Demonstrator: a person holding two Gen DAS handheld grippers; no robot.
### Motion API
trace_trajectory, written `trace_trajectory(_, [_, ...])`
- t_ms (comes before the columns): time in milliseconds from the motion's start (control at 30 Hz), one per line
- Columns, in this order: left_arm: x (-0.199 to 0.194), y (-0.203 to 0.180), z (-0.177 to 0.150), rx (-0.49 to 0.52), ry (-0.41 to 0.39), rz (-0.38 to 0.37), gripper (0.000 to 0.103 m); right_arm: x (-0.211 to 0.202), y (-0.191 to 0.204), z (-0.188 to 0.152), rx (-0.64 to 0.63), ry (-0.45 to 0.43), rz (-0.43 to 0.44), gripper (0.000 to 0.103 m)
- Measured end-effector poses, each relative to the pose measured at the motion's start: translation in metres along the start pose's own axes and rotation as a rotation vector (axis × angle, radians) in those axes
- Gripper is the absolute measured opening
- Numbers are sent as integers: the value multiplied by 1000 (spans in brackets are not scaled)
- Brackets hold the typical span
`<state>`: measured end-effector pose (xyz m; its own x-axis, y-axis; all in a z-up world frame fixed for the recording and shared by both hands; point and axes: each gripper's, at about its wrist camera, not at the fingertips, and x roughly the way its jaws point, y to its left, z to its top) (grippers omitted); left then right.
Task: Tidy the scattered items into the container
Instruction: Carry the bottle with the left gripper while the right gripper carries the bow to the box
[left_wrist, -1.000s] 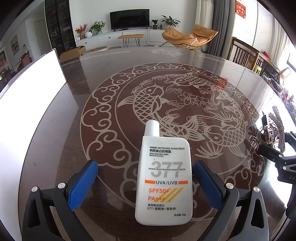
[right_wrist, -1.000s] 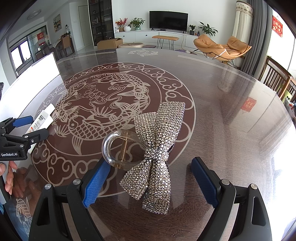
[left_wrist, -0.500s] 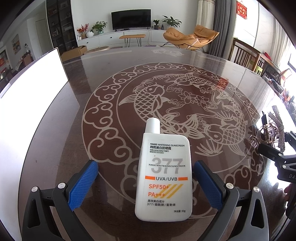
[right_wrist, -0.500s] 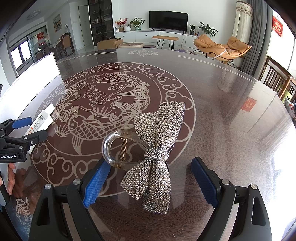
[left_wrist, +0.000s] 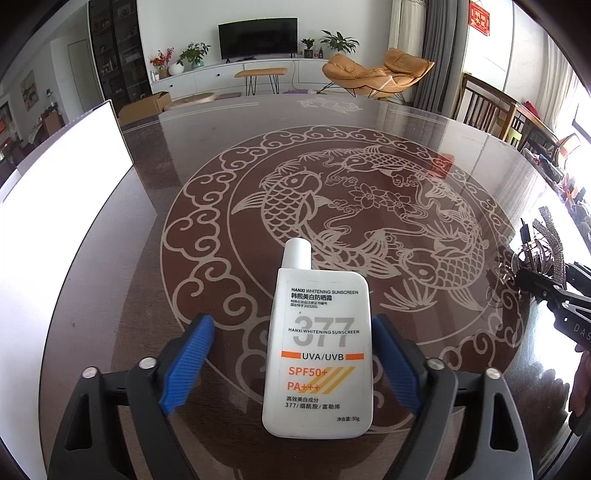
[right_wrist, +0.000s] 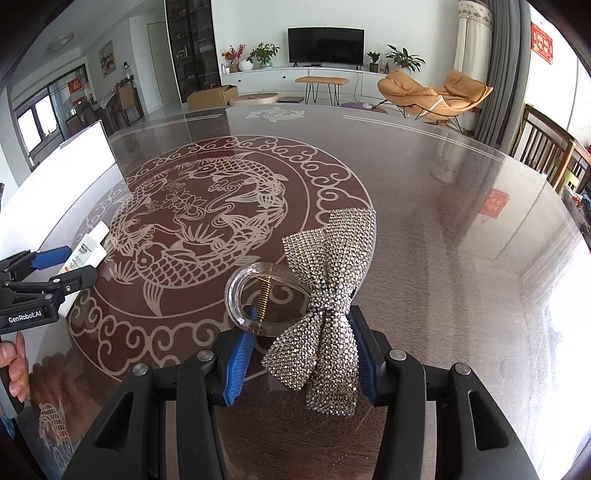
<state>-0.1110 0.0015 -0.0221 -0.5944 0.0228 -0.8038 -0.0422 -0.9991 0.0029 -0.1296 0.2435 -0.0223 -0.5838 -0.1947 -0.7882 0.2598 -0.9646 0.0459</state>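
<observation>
Sunscreen bottle (left_wrist: 317, 354) is lying flat on the glass table (left_wrist: 369, 155), cap pointing far; the left gripper (left_wrist: 291, 363) is closing around it, right pad touching, left pad still apart. Right gripper (right_wrist: 301, 354) is closing on the rhinestone bow clip (right_wrist: 328, 295), pads pressing both sides. White container (left_wrist: 55, 206) is sitting at the far left.

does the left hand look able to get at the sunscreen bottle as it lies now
Probably yes. The sunscreen bottle lies flat on the table right between the left tongs, which are closing around it. The right pad looks to be at its edge, the left pad still has a gap, and nothing blocks the way.
</observation>
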Motion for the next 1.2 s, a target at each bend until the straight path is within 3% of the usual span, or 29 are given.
trace_trajectory(367, [-24, -16, -12, -33, 17, -92, 51, -37, 4, -22, 44, -9, 32, 49])
trace_trajectory(600, [-56, 5, -21, -114, 26, -163, 51, -58, 52, -21, -43, 10, 97, 49])
trace_trajectory(733, [-101, 50, -8, -172, -44, -138, 51, -75, 106, 2, -137, -31, 169, 49])
trace_trajectory(1000, [-190, 186, 15, -301, -160, 23, 51, -109, 243, 76, -317, -145, 373, 49])
trace_trajectory(1200, [-200, 294, 15, -417, -150, 188, 51, -114, 364, 136, -489, -214, 499, 49])
